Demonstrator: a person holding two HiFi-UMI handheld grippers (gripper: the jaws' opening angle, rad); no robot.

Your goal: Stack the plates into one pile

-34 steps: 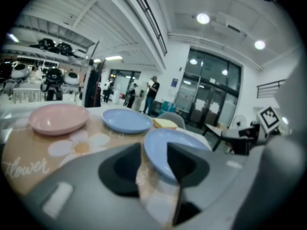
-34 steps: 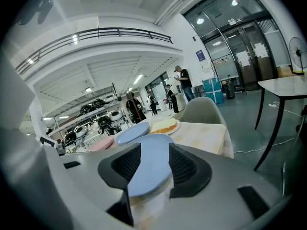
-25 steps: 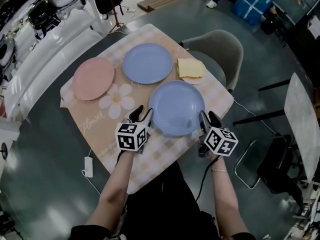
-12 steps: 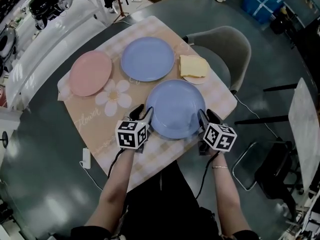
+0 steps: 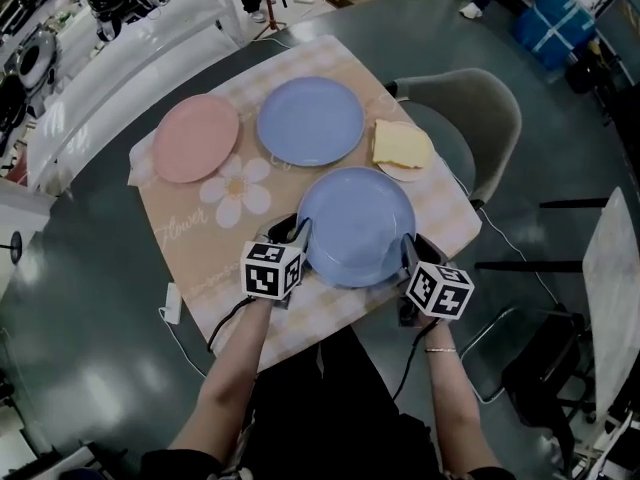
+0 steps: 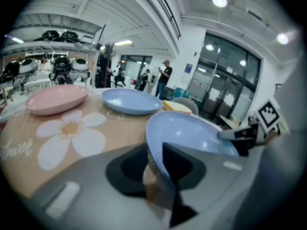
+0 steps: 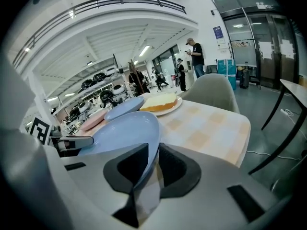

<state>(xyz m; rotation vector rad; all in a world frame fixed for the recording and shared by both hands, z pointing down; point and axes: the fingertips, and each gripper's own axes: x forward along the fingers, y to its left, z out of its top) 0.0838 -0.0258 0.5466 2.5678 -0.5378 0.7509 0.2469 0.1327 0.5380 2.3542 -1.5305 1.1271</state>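
A blue plate (image 5: pixel 355 223) lies nearest me on the checked tablecloth (image 5: pixel 200 238). My left gripper (image 5: pixel 292 230) is at its left rim and my right gripper (image 5: pixel 412 248) at its right rim. In the left gripper view the plate (image 6: pixel 192 133) has its rim between the closing jaws of the left gripper (image 6: pixel 156 152), with a slight gap still showing. In the right gripper view the right gripper (image 7: pixel 153 157) has its closing jaws tight against the rim of the plate (image 7: pixel 124 131). Farther back lie a second blue plate (image 5: pixel 310 120) and a pink plate (image 5: pixel 196 138).
A small plate with a yellow slab (image 5: pixel 402 146) sits at the cloth's far right, close to the near plate. A grey chair (image 5: pixel 470 118) stands behind the table's right corner. A white power strip (image 5: pixel 172 303) with its cable lies left of the cloth.
Both grippers have stayed at the near blue plate's rims while their jaws narrowed onto it. The head camera has shifted, so the table sits slightly lower and to the right in view.
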